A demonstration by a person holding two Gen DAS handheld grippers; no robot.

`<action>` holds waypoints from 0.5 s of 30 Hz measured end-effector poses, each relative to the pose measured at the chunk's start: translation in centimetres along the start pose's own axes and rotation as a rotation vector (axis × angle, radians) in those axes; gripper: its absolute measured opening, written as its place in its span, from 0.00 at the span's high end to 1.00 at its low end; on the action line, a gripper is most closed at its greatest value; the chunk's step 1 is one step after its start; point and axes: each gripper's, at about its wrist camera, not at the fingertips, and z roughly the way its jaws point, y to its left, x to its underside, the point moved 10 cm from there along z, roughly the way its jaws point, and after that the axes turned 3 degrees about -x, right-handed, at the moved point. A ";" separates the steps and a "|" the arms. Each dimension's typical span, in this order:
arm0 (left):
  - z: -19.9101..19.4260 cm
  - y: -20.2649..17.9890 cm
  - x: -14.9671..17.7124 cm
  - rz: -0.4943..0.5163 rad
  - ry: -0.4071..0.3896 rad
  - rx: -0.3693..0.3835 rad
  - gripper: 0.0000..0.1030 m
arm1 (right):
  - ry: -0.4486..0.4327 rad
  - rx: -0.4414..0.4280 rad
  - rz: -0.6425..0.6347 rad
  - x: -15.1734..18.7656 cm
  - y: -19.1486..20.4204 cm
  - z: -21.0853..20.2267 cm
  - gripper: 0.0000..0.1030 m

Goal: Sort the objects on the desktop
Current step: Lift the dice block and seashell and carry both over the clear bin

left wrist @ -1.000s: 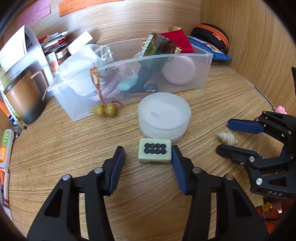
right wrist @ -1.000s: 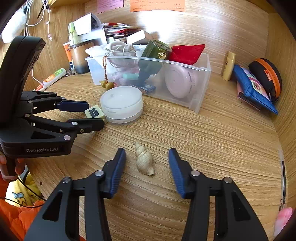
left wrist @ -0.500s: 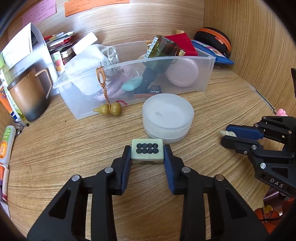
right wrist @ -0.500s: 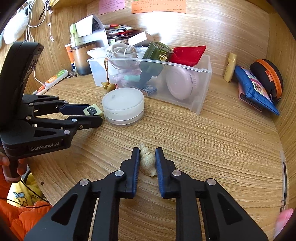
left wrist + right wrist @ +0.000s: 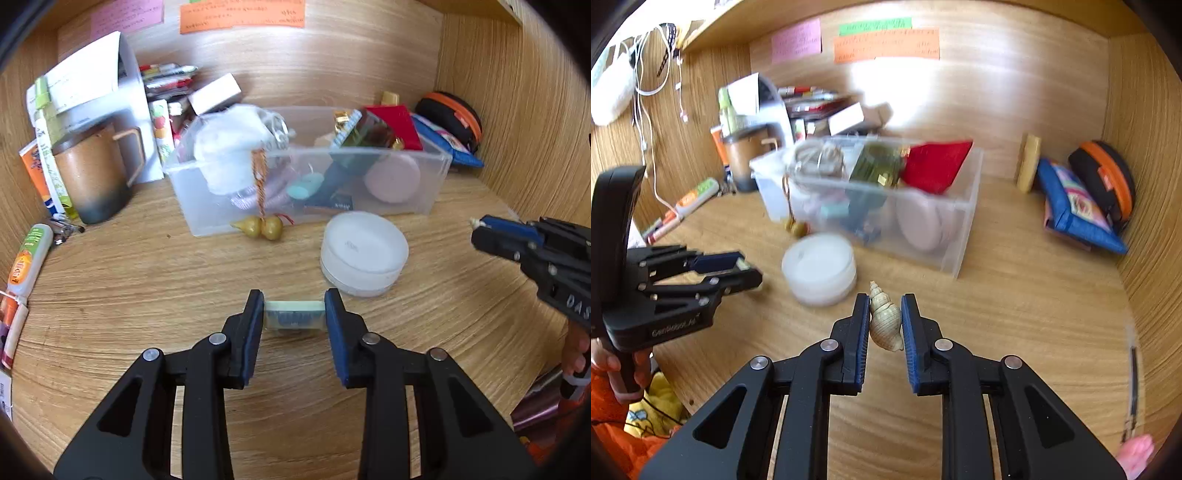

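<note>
1. Grip, left: left gripper (image 5: 294, 317) is clamped on a pale green tile (image 5: 294, 318), one pad on each short end; the tile sits between the fingertips above the wooden desk (image 5: 147, 295), and whether it touches the surface cannot be told.
2. Grip, right: right gripper (image 5: 885, 321) is clamped on a cream spiral shell (image 5: 884, 319), spire pointing to 12 o'clock and past the fingertips.
3. Nearest obstacle: a white round container (image 5: 364, 253) stands at 1 o'clock from the left gripper, just beside its right fingertip. In the right wrist view it lies at 11 o'clock, near the shell.
4. Bin: a clear plastic bin (image 5: 436, 177) stands at 12 o'clock behind the round container, crowded with a white cloth, a dark green bottle (image 5: 877, 166), a red pouch (image 5: 936, 166) and a pink disc.
5. A gold gourd charm (image 5: 262, 227) lies on the desk against the bin's front wall, its cord running up over the rim.
6. At 10 o'clock in the left wrist view: a brown mug (image 5: 92, 177), papers and tubes.
7. At 2 o'clock in the right wrist view: a blue pouch (image 5: 1075, 206) and a black-orange case (image 5: 1108, 177) against the side wall, well apart from both grippers.
</note>
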 end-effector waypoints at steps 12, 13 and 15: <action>-1.6 1.3 -2.2 -0.022 -0.049 0.014 0.68 | -0.072 -0.006 -0.017 -4.2 0.2 -0.9 0.85; -1.8 1.3 -2.6 -0.021 -0.055 0.015 0.68 | -0.075 -0.008 -0.018 -4.4 0.3 -0.9 0.85; -2.3 1.5 -3.5 -0.020 -0.072 0.008 0.68 | -0.085 -0.013 -0.027 -5.2 0.5 -1.0 0.85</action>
